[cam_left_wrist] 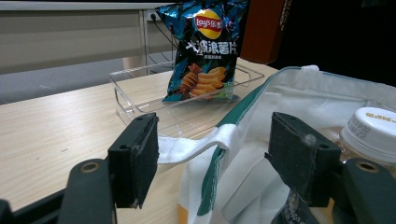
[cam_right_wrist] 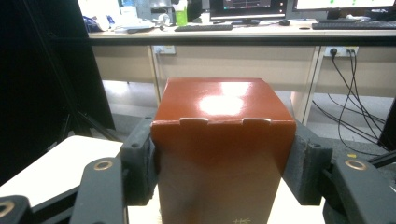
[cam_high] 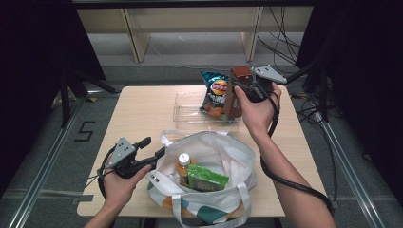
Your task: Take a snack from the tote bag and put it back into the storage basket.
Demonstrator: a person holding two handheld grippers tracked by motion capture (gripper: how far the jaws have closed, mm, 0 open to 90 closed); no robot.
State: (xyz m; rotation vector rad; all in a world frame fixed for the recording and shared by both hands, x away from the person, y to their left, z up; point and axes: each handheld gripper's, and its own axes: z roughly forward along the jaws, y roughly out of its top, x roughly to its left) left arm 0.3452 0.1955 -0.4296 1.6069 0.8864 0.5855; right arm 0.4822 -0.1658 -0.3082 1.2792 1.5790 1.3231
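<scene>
We are gripping the brown box with our right gripper, its 2 jaws pressing against the box's opposite sides, and we are holding it upright at the right end of the clear tray, just beside the chips bag that is leaning in that tray. Nearer to us than the tray, the white tote bag is lying open with an orange bottle and a green packet inside. Our left gripper is sitting at the tote's left rim, jaws spread wide around the rim and a white strap, pinching nothing.
</scene>
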